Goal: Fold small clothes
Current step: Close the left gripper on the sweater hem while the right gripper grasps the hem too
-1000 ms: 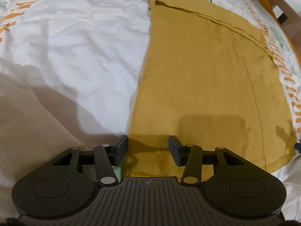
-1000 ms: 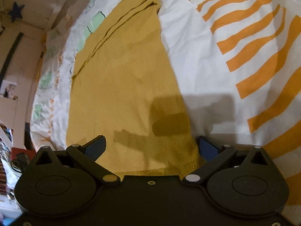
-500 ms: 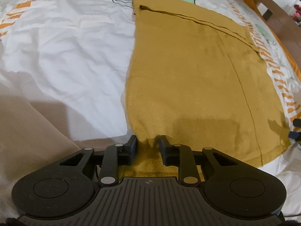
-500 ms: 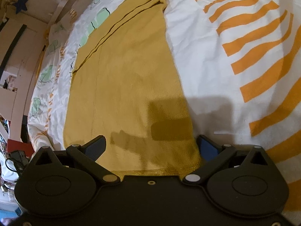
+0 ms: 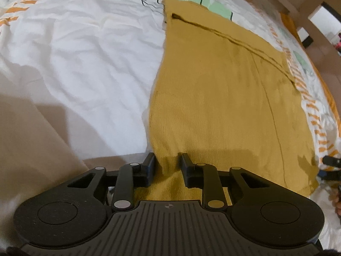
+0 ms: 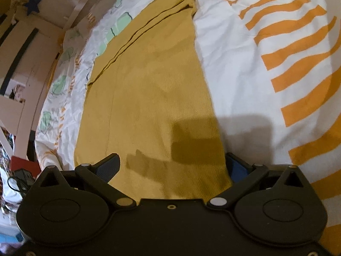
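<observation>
A mustard-yellow knit garment lies flat on the bed, a sleeve folded along its far edge. My left gripper is at its near left corner, jaws narrowed around a bunched ridge of the fabric. The same garment fills the right wrist view. My right gripper is open wide, its fingers straddling the garment's near right corner just above the hem. The right gripper's tip shows at the right edge of the left wrist view.
The bed cover is white with orange stripes and green print. A beige sheet lies at the near left. A wooden bed frame and floor clutter stand beyond the bed's left edge.
My left gripper has closed from open onto the garment's near left corner and pinched up the fabric. The right gripper stays open and has barely moved.
</observation>
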Demonstrator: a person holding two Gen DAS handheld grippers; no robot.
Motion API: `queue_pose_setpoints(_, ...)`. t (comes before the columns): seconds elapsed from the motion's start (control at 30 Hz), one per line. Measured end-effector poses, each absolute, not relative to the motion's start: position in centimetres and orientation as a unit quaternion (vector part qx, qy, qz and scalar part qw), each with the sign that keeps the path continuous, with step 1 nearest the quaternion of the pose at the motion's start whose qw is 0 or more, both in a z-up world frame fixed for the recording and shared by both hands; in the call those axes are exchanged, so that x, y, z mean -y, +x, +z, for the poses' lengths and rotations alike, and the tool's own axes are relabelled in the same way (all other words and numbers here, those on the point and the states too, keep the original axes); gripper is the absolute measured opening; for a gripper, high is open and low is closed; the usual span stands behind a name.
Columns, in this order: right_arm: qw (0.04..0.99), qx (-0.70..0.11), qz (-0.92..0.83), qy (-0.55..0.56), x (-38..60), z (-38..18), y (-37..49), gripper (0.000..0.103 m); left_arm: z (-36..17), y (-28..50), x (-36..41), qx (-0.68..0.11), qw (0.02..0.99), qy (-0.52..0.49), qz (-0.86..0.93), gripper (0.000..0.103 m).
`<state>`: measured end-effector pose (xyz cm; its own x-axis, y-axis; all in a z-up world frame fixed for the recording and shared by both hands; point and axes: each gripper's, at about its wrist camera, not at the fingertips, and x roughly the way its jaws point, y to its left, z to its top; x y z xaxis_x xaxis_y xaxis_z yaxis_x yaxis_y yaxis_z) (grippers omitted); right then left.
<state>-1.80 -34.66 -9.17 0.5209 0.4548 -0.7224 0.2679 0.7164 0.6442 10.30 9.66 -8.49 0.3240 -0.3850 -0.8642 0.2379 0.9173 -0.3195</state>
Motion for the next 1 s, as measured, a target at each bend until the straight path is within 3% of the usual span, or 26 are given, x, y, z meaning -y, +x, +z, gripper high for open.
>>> queue_pose_setpoints(0.2, 0.792, -0.486, 0.06, 0.365, 34.4, -9.1, -1.8, 0.103, -8.3, 9.3, -10.1, -0.55, 0.808, -0.052, -0.204, 0.024)
queue_pose_setpoints(0.3, 0.793, -0.487, 0.061, 0.362, 34.3, -9.0, -1.9, 0.103, -8.3, 9.1, -10.3, -0.543, 0.813, -0.061, -0.198, 0.009)
queue_pose_setpoints(0.4, 0.795, -0.486, 0.062, 0.358, 34.3, -8.9, -2.0, 0.102, -8.0, 8.7, -10.4, -0.528, 0.822, -0.073, -0.202, 0.006)
queue_pose_setpoints(0.43, 0.797, -0.487, 0.057, 0.352, 34.2, -8.8, -2.0, 0.095, -7.9, 8.6, -10.4, -0.522, 0.826, -0.072, -0.201, 0.006)
queue_pose_setpoints(0.5, 0.807, -0.487, 0.04, 0.331, 34.0, -8.3, -2.2, 0.068, -7.6, 8.4, -10.3, -0.512, 0.833, -0.073, -0.198, 0.005)
queue_pose_setpoints(0.57, 0.813, -0.484, 0.028, 0.324, 34.1, -8.1, -2.5, 0.017, -7.3, 8.1, -10.3, -0.499, 0.84, -0.077, -0.196, 0.005)
queue_pose_setpoints(1.0, 0.864, -0.375, 0.043, 0.332, 34.3, -4.5, -3.6, 0.015, -2.9, 8.4, -10.5, -0.423, 0.873, -0.139, -0.198, 0.005)
